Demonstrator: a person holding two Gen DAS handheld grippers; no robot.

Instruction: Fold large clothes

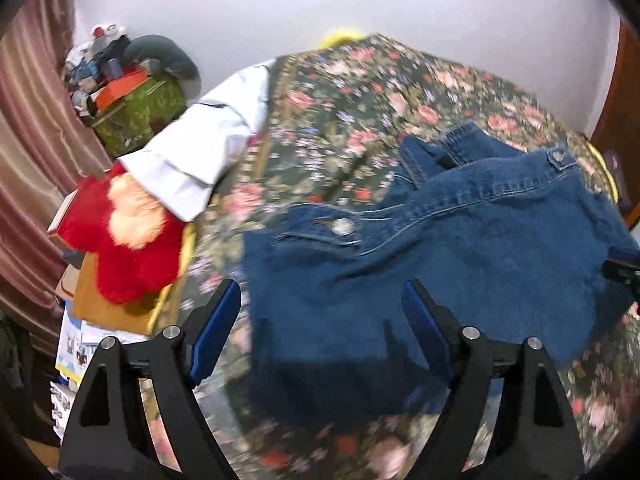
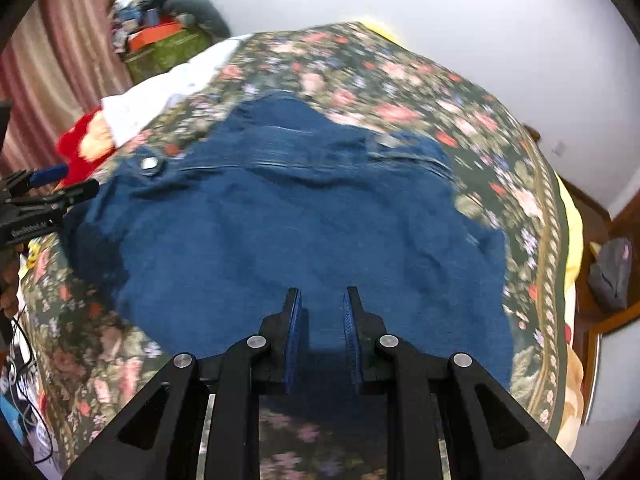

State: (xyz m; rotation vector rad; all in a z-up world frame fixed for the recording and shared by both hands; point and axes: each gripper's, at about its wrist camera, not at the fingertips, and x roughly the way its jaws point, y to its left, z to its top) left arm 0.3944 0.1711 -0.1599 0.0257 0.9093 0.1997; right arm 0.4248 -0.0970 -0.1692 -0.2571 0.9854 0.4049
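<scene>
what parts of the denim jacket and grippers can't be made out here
- Denim jacket near hem: right wrist view, hidden behind the right hand-held gripper.
- Jacket's right edge: left wrist view, runs to the lens rim; the right gripper shows there only as a sliver.
- Jacket under the left hand-held gripper: left wrist view, in shadow.
- Sleeves: neither view shows them plainly; motion blur smears the folds.

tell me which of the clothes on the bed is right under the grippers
The blue denim jacket, spread across the flowered bedspread. The white shirt lies off at the bed's far left edge, away from both grippers.
</scene>
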